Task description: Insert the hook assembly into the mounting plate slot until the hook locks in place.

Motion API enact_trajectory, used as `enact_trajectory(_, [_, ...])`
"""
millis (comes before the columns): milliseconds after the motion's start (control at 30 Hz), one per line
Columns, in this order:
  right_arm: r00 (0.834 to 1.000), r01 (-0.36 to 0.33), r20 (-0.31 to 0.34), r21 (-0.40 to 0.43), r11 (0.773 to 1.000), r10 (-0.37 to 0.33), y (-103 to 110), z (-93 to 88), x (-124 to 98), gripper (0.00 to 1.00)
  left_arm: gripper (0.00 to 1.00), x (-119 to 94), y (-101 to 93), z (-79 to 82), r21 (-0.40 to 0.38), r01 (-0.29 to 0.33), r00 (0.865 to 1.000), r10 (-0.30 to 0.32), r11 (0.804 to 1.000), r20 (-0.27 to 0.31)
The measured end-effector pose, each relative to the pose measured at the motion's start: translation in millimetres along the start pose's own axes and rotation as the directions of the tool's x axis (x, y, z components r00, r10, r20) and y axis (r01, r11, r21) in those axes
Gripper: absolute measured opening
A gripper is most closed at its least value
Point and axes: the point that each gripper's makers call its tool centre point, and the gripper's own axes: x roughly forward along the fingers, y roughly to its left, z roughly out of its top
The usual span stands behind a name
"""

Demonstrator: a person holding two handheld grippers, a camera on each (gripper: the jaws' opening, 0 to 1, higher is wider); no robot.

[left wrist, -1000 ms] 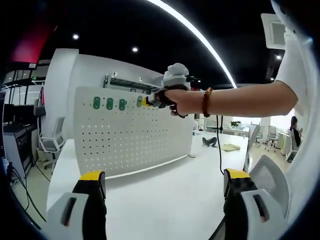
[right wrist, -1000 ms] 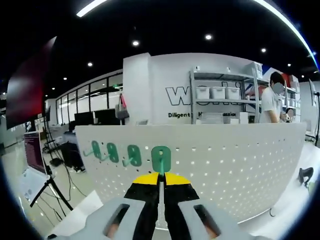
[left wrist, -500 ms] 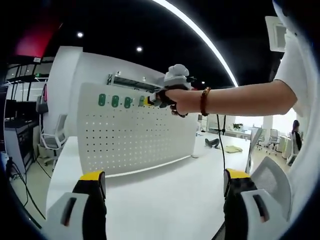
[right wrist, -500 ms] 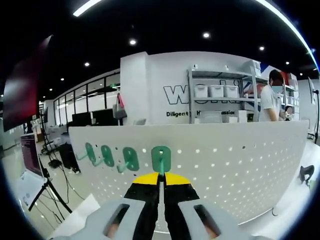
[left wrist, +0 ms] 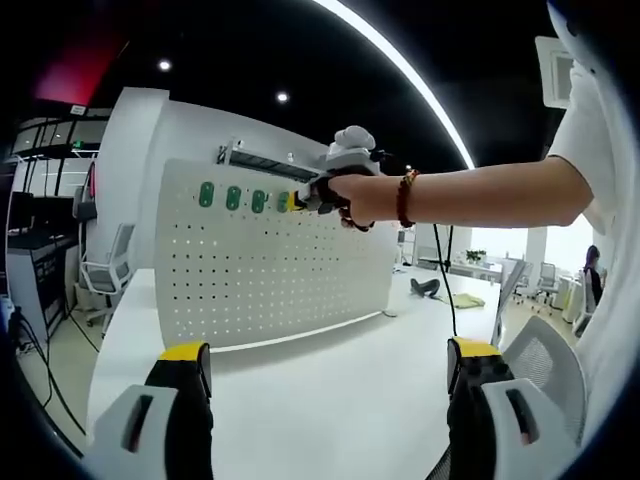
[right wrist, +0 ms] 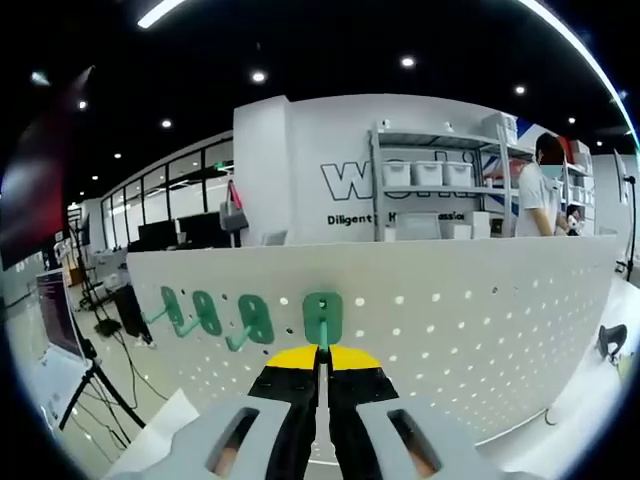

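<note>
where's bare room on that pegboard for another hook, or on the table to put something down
The white perforated pegboard is bare across its whole stretch to the right of the fourth green plastic hook, which the right gripper pinches. The row of three mounted green hooks crowds its upper left. The white table is bare between the pegboard's foot and the left gripper.

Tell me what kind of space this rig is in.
Probably an open-plan office or lab: a white pegboard with green hooks stands on a white table, with shelving of storage bins and desks with office chairs behind.
</note>
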Motion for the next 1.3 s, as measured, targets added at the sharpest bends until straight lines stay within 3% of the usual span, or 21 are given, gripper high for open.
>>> enact_trajectory(433, [1.0,0.009,-0.028,-0.008,1.0,-0.009,4.7,-3.1,3.5,0.01,1.0,-1.5,-0.2,3.7,-0.002,-0.003,1.0,0.003,1.0,0.006])
enact_trajectory(567, [0.999,-0.016,-0.045,-0.024,1.0,0.015,8.7,-4.8,4.4,0.02,1.0,-2.1,0.1,4.6,-0.008,-0.003,1.0,0.003,1.0,0.009])
enact_trajectory(833, [0.999,-0.039,-0.024,-0.048,0.998,0.038,9.7,-0.6,7.2,0.03,1.0,-1.3,-0.2,5.5,-0.014,-0.004,1.0,0.004,1.0,0.013])
enact_trajectory(1000, [0.998,-0.055,0.009,-0.083,0.995,0.056,11.5,7.1,8.0,0.08,1.0,-1.8,1.3,4.0,-0.017,-0.006,1.0,0.007,1.0,0.008])
enact_trajectory(1300, [0.997,-0.073,0.006,-0.103,0.992,0.074,10.4,4.7,6.8,0.17,1.0,-1.1,-0.3,6.9,-0.015,-0.004,1.0,0.004,1.0,0.015])
